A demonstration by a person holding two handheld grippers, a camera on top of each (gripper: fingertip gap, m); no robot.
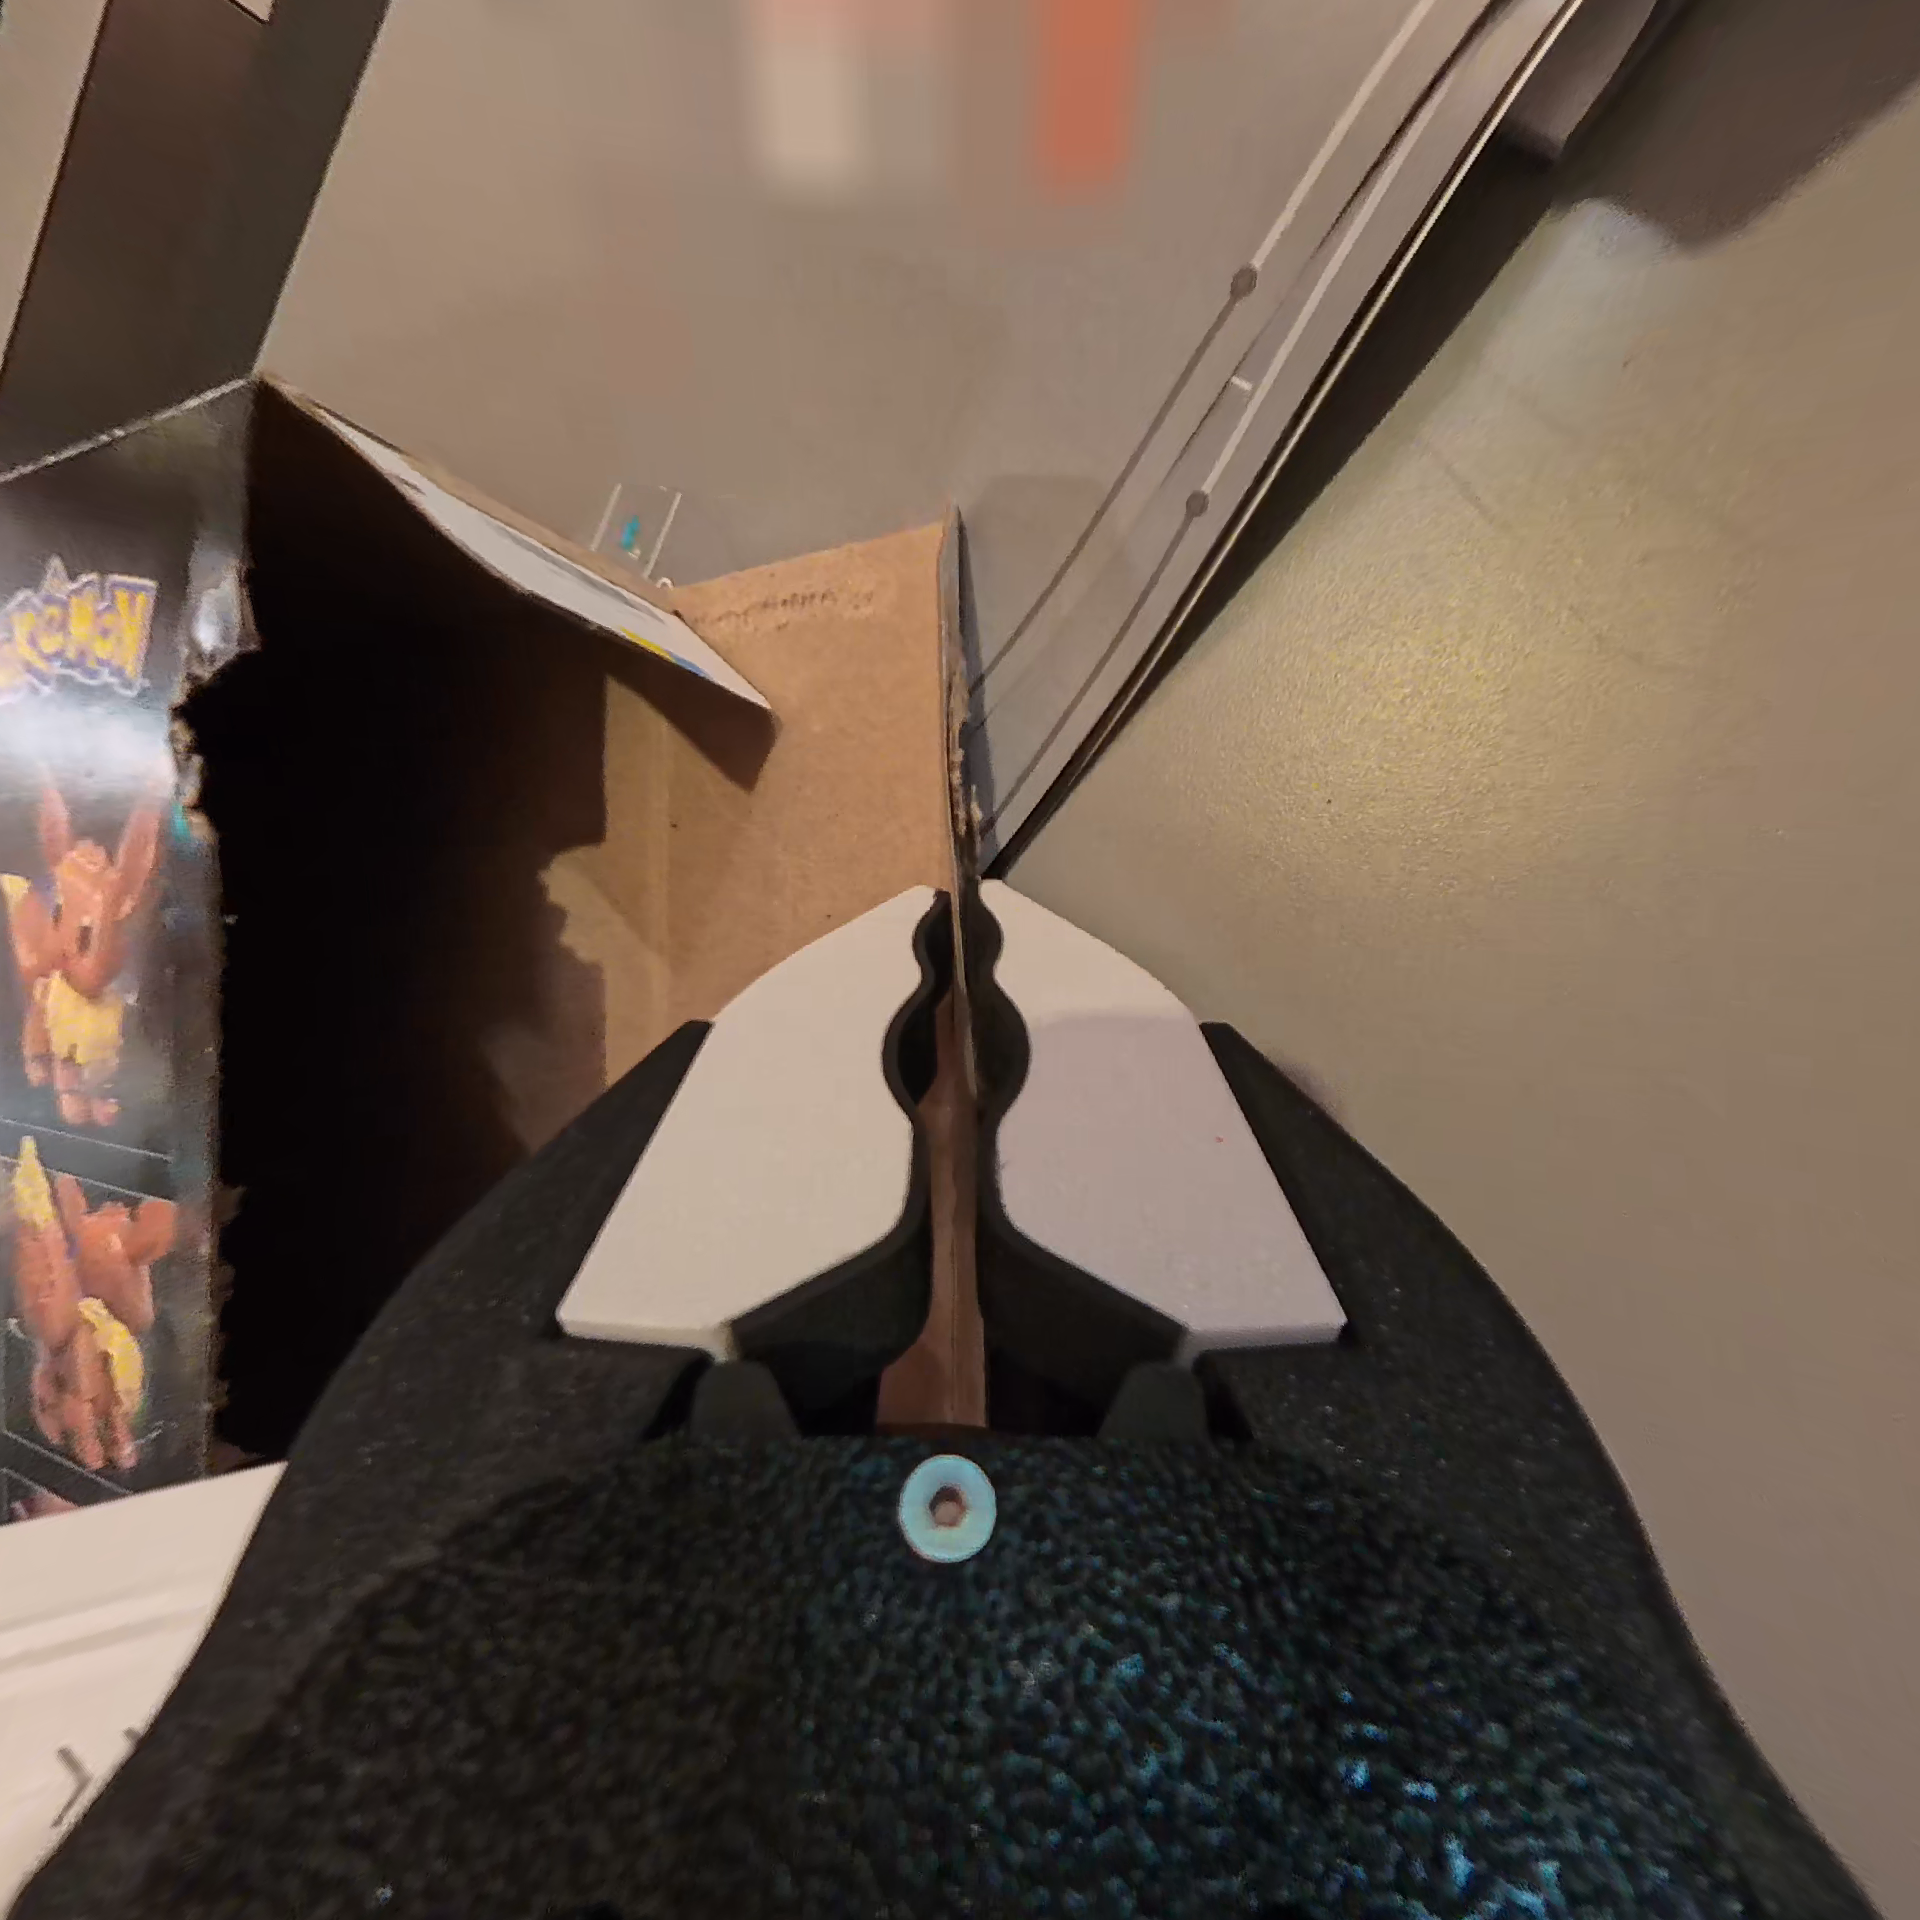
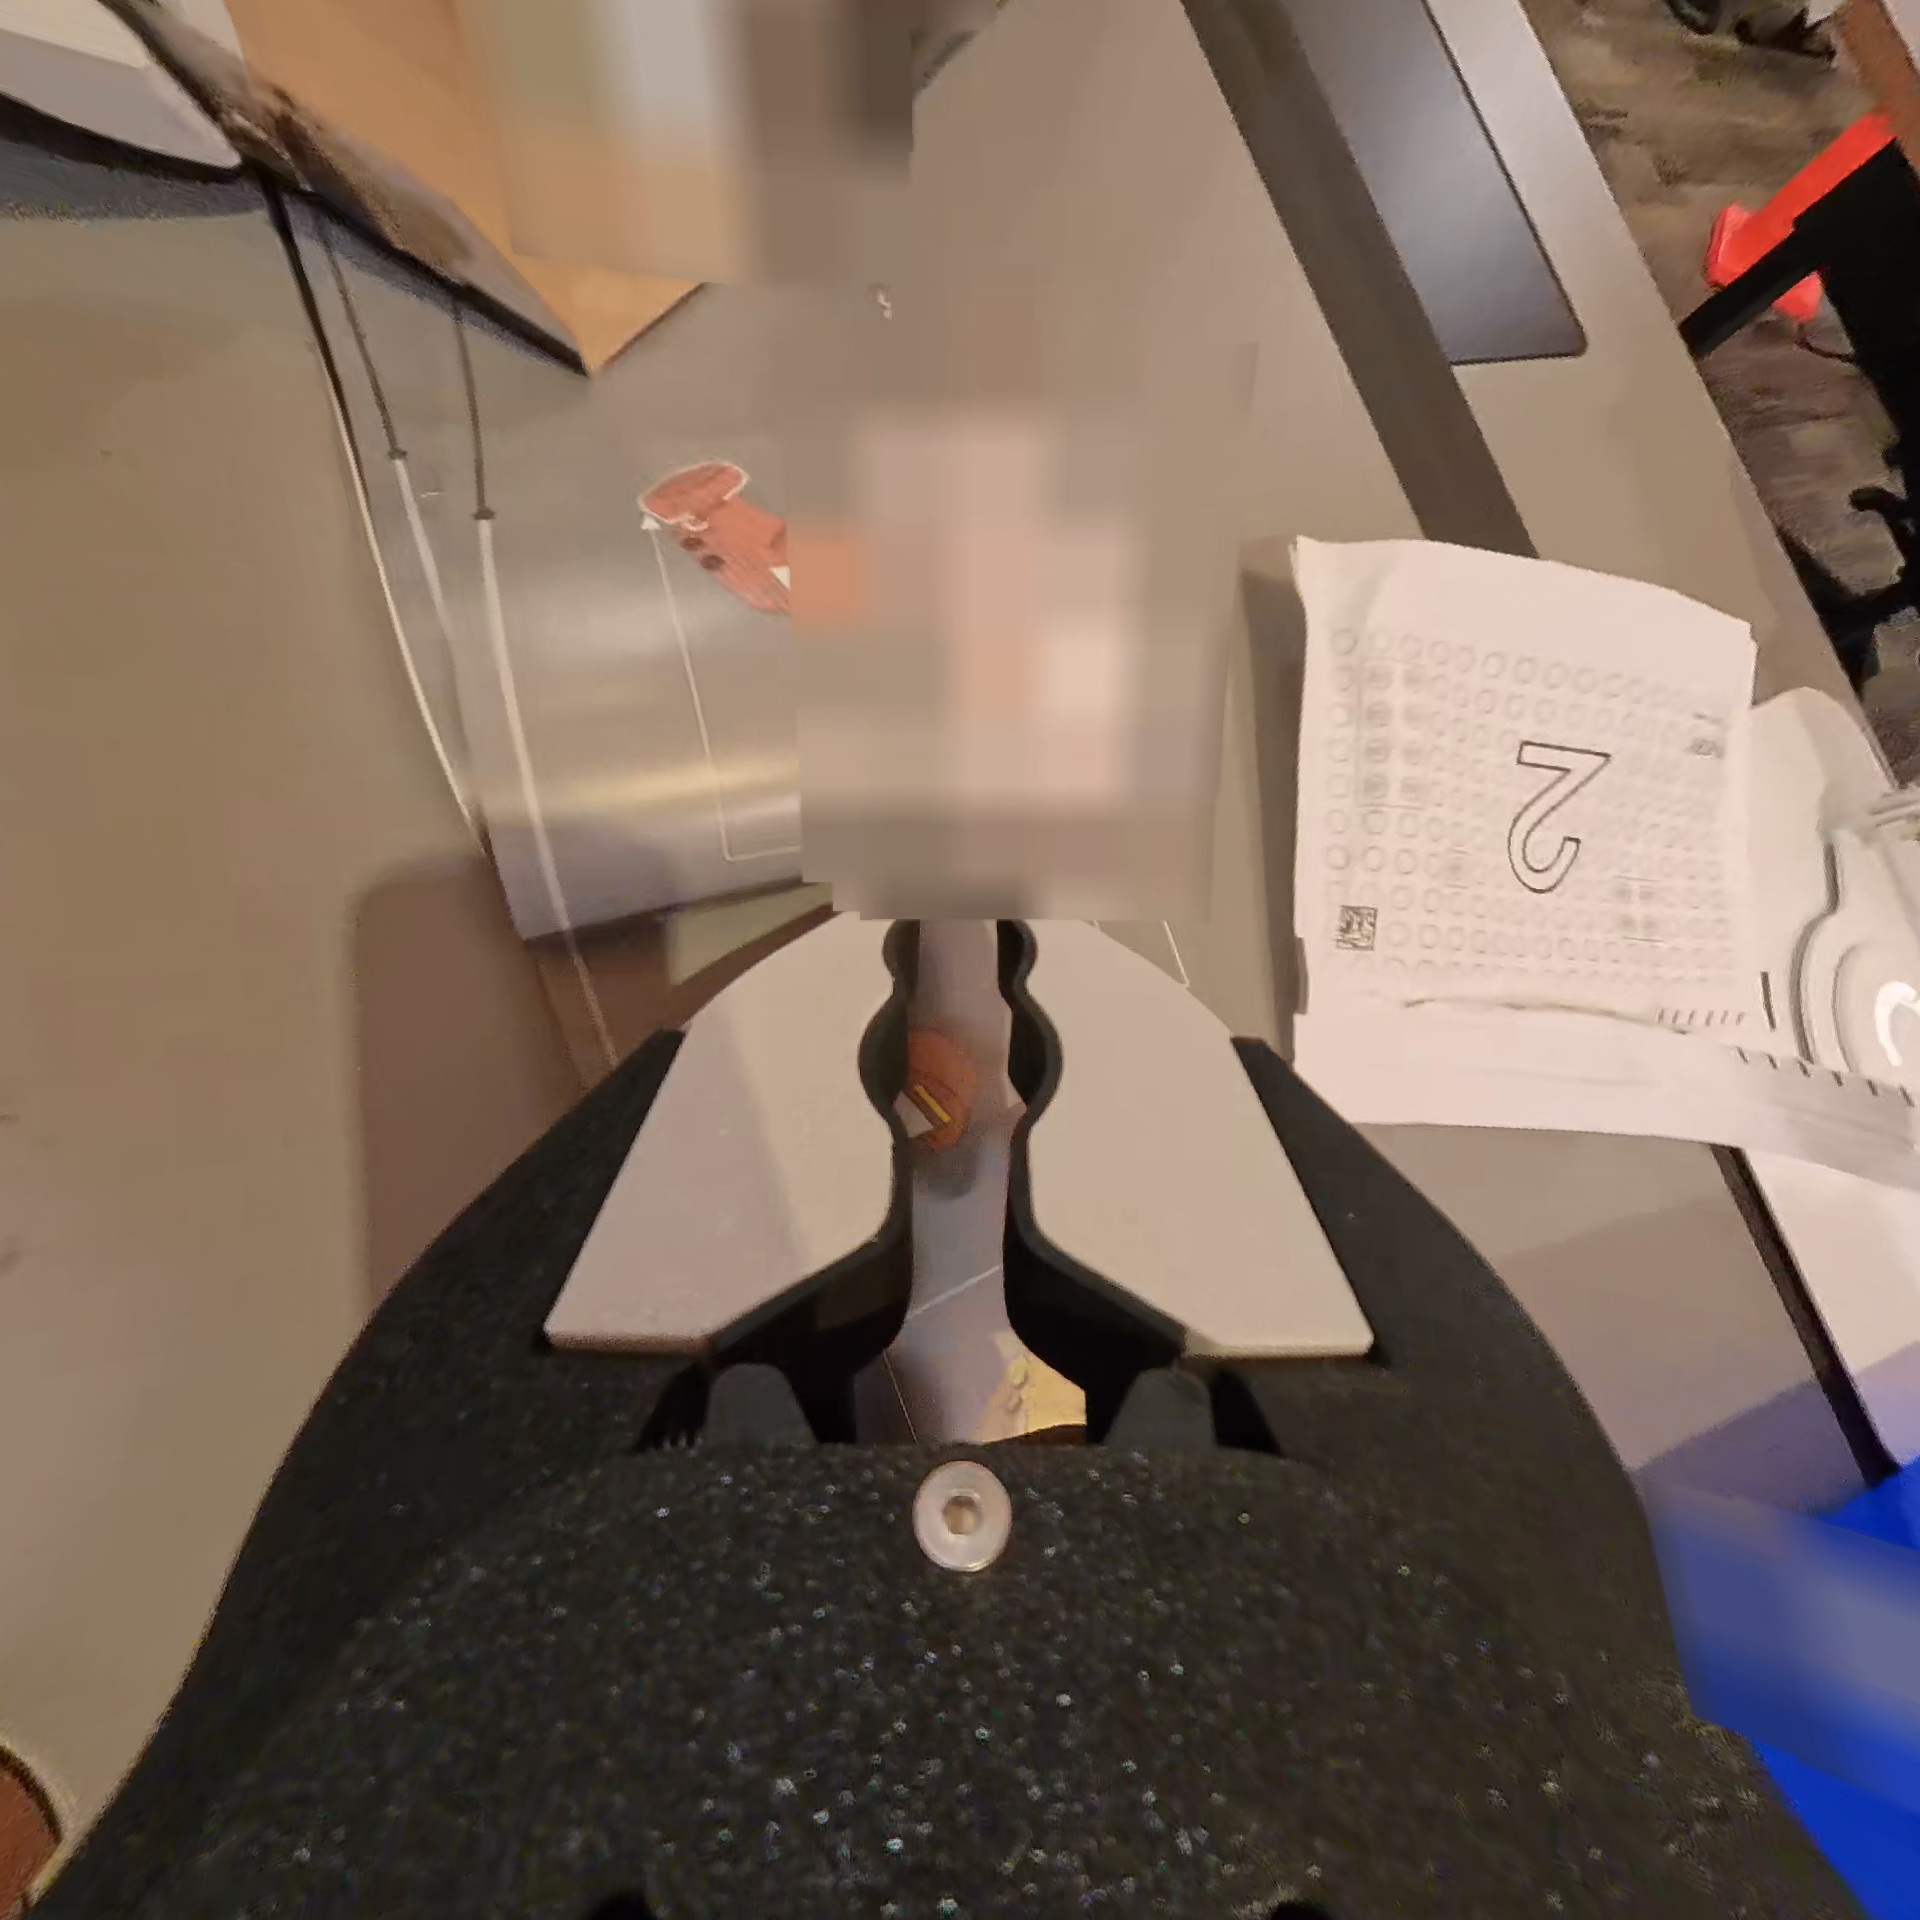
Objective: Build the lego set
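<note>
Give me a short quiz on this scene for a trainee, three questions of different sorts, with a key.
1. True or false: the left gripper has its fingers closed on the thin edge of a cardboard box wall.
2. Multiple choice: what lies on the table to the right of the right gripper?
A. a metal bowl
B. printed white papers
C. a green towel
3. Short answer: what colour is the unprinted inside of the open box?

Key: 1 true; 2 B; 3 brown.
</note>
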